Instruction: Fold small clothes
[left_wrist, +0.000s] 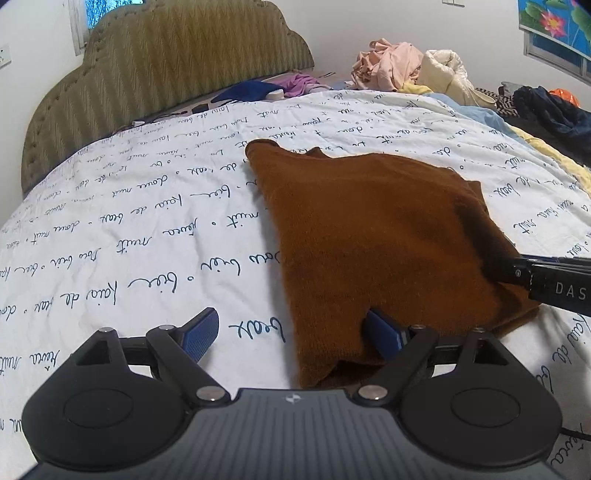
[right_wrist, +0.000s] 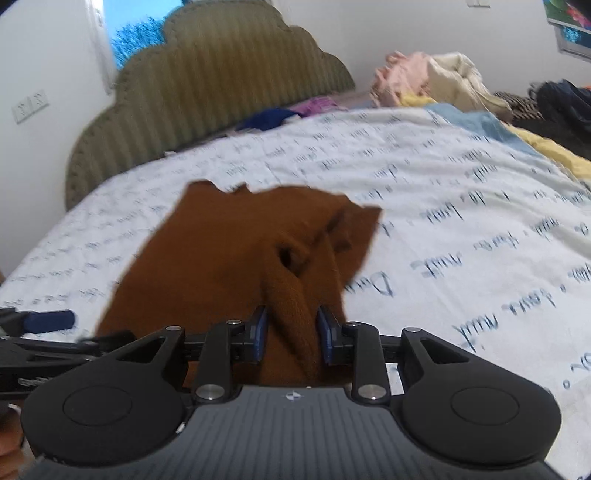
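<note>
A brown knitted garment (left_wrist: 384, 236) lies on the white bedspread with blue handwriting print (left_wrist: 147, 221). My left gripper (left_wrist: 295, 332) is open; its right finger (left_wrist: 382, 334) is tucked under the garment's near edge, its left finger (left_wrist: 201, 334) rests over bare bedspread. In the right wrist view the garment (right_wrist: 236, 251) is bunched, and my right gripper (right_wrist: 291, 336) is shut on a raised fold of it. The right gripper's arm enters the left wrist view from the right (left_wrist: 546, 280). The left gripper's finger shows in the right wrist view (right_wrist: 48, 321).
An olive padded headboard (left_wrist: 177, 66) stands at the far end. A pile of pink and cream clothes (left_wrist: 406, 66) and dark clothes (left_wrist: 546, 107) lie at the far right. Blue and purple items (left_wrist: 266, 88) lie near the headboard.
</note>
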